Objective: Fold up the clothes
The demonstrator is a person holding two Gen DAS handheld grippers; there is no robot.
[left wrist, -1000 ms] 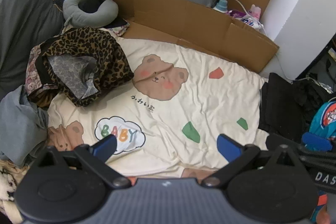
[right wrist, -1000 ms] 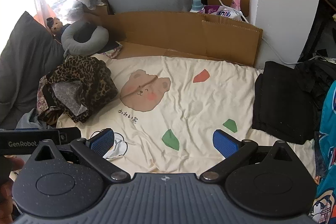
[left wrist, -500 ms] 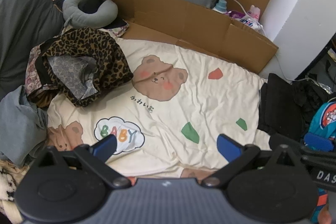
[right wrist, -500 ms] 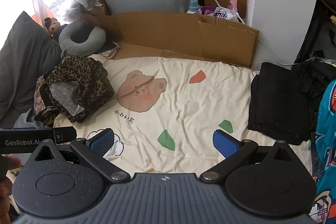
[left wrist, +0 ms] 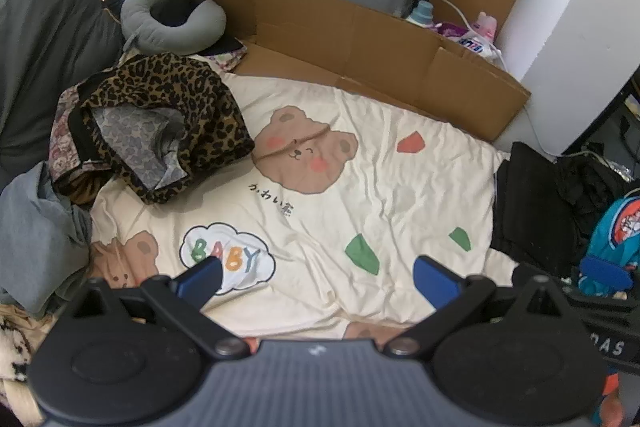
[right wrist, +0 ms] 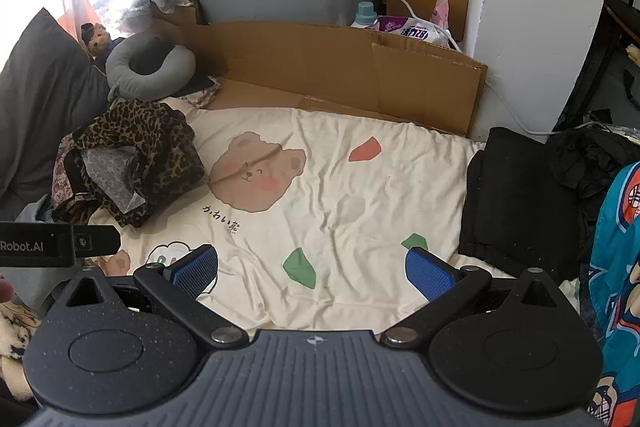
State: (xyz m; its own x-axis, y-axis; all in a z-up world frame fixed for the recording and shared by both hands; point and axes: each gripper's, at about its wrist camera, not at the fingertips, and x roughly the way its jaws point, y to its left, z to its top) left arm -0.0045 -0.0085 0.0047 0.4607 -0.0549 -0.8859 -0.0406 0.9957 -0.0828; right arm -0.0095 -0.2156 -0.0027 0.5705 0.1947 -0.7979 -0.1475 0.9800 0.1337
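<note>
A leopard-print garment (left wrist: 160, 123) (right wrist: 136, 155) lies crumpled on the left of a cream bear-print blanket (left wrist: 360, 187) (right wrist: 340, 195). Grey clothing (left wrist: 36, 231) is heaped to its near left. A folded black garment (left wrist: 532, 207) (right wrist: 516, 203) rests at the blanket's right edge. My left gripper (left wrist: 316, 281) hovers open above the blanket's near edge, nothing between its blue pads. My right gripper (right wrist: 310, 269) is open too, held over the near part of the blanket, empty. The left gripper's body (right wrist: 52, 247) shows at the left edge of the right wrist view.
A cardboard sheet (left wrist: 360, 39) (right wrist: 340, 63) stands along the far side. A grey neck pillow (left wrist: 172, 23) (right wrist: 148, 71) and dark cushion (left wrist: 44, 39) sit far left. Teal printed fabric (right wrist: 616, 267) (left wrist: 616, 227) hangs at the right. A white wall corner (right wrist: 536, 7) is far right.
The right wrist view has pulled back and tilted up a little, so the blanket sits lower and farther. The left gripper has hardly moved. Both stay open.
</note>
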